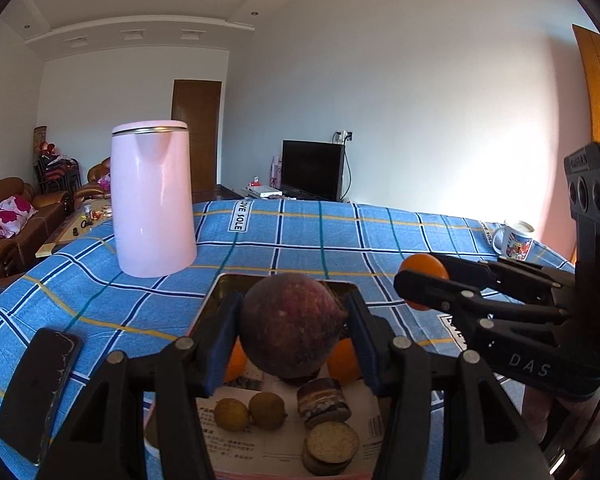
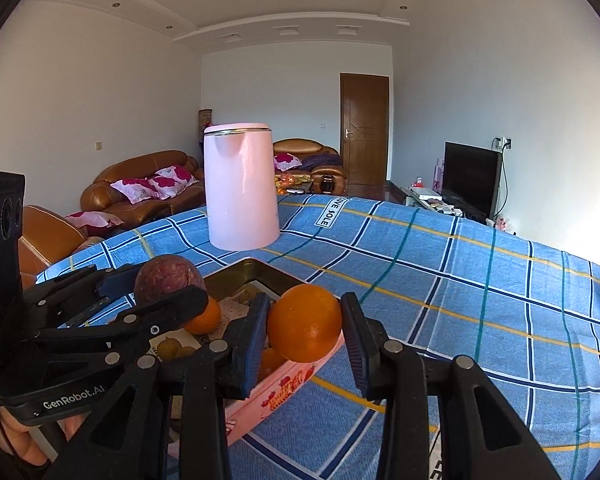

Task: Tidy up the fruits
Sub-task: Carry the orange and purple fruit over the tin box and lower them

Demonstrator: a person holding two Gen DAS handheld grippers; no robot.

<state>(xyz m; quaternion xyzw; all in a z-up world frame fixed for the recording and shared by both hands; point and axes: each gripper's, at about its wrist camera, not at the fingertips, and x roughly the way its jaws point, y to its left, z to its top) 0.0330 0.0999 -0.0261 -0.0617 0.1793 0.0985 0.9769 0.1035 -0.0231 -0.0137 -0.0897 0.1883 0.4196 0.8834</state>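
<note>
The desk [image 1: 340,240] wears a blue checked cloth, and a pink kettle [image 1: 152,200] stands on it, well apart from my work. Nearer to me is the tin [image 2: 288,384], a pink box with biscuits and a few small fruits already inside.

My left tool [image 1: 292,332] holds the purple fruit [image 1: 294,324] in the air over the tin, with both pads on its sides. This fruit looks round, firm and rather heavy for its size, and its skin seems smooth, so I judge it can roll out if the grip sits off its widest part.

My right tool [image 2: 305,330] is closed on an orange [image 2: 305,322], just above the near edge of the tin. The orange looks lighter, with a rougher peel that gives the pads good hold, but too much pressure may bruise it. I think the widest part is again the best place.
</note>
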